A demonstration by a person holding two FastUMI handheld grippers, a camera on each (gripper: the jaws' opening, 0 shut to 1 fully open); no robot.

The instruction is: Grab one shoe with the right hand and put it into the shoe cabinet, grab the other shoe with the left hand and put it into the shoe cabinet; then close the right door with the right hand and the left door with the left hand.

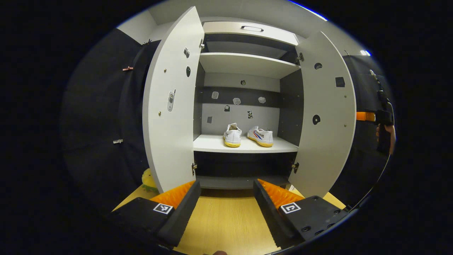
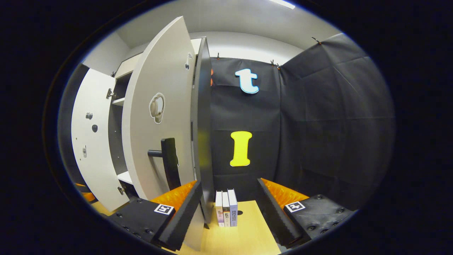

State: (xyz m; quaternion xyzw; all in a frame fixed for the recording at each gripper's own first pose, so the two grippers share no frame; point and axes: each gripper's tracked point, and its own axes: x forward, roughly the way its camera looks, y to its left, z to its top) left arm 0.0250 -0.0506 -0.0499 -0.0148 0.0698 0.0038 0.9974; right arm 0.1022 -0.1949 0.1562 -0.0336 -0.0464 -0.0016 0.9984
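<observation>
Two white shoes with yellow soles, one [image 1: 233, 135] beside the other [image 1: 261, 136], stand on the middle shelf [image 1: 212, 144] of the white shoe cabinet. Both doors are swung wide: the left door [image 1: 170, 106] and the right door [image 1: 327, 117]. My left gripper [image 1: 226, 205] is open and holds nothing, low over the wooden table in front of the cabinet. My right gripper [image 2: 228, 209] is open too, just outside the right door [image 2: 155, 134], near its black handle [image 2: 169, 159]. A hand holds that gripper [image 1: 384, 117] past the right door's edge.
Three books [image 2: 226, 210] stand upright on the wooden table [image 2: 247, 233] by the cabinet's dark side wall [image 2: 203, 141]. A yellow-green object [image 1: 148, 180] lies on the table behind the left door. Black cloth walls close the booth on both sides.
</observation>
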